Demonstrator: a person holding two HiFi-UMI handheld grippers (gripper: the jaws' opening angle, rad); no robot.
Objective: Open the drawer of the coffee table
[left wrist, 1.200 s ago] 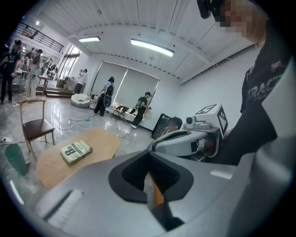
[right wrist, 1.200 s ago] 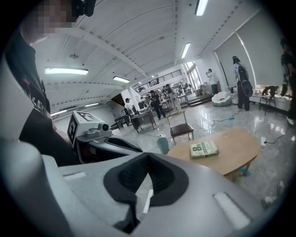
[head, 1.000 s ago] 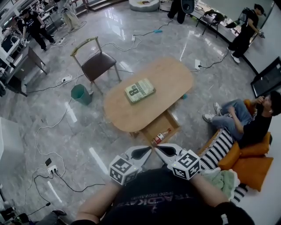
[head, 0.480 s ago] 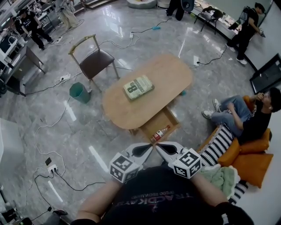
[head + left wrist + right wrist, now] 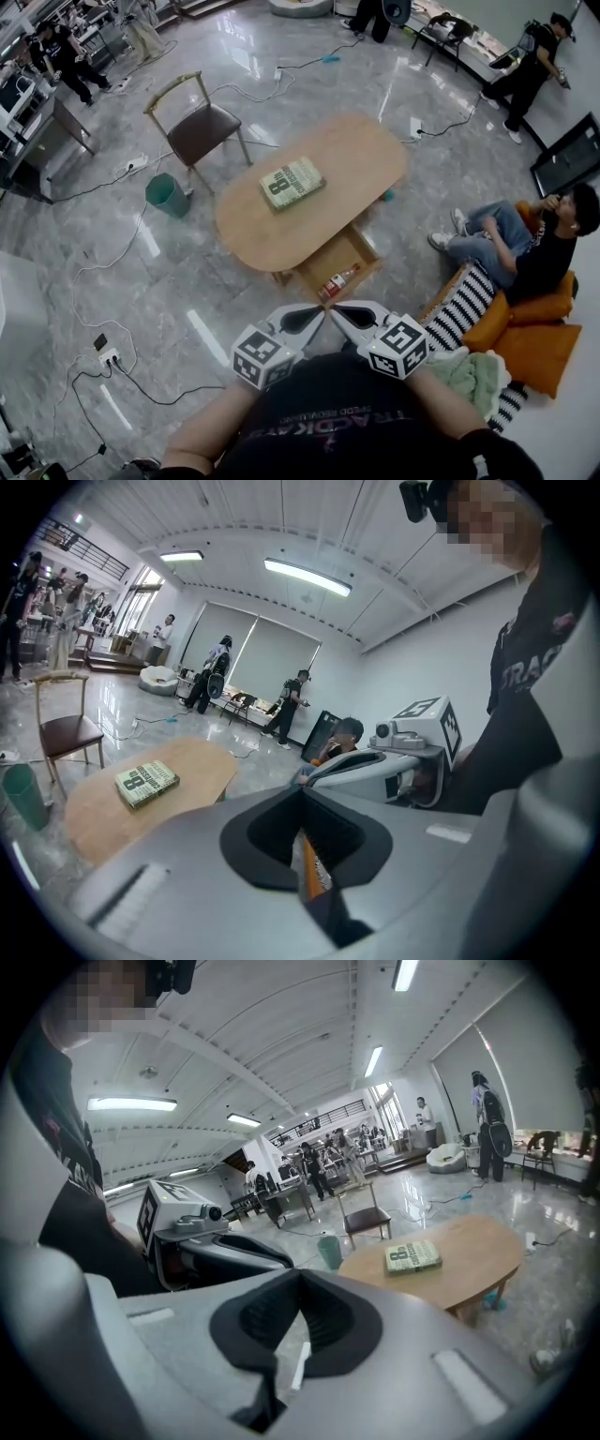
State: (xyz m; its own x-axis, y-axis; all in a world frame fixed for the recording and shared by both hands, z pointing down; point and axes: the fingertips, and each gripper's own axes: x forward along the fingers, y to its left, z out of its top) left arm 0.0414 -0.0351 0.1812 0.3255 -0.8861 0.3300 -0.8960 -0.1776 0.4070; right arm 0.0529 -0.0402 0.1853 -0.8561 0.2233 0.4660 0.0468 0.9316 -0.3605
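Note:
An oval wooden coffee table (image 5: 352, 155) stands on the grey floor ahead of me, with a green book (image 5: 292, 182) lying on its top. Its drawer (image 5: 356, 251) is pulled out toward me, and a bottle (image 5: 337, 281) lies inside. My left gripper (image 5: 314, 317) and right gripper (image 5: 339, 313) are held side by side close to my chest, short of the drawer and touching nothing. Both are shut and empty. In the left gripper view the jaws of the left gripper (image 5: 302, 799) meet, with the table (image 5: 202, 761) and book (image 5: 147, 783) beyond. The right gripper view shows the right gripper (image 5: 300, 1277) likewise shut.
A brown chair (image 5: 199, 127) and a green bin (image 5: 167, 195) stand left of the table. A person (image 5: 534, 253) sits on orange cushions (image 5: 530, 352) at the right, beside a striped rug (image 5: 469, 305). Cables and a power strip (image 5: 106, 356) lie on the floor at left.
Both grippers stay shut and in place. The drawer stays pulled out. Only the head view has drifted slightly.

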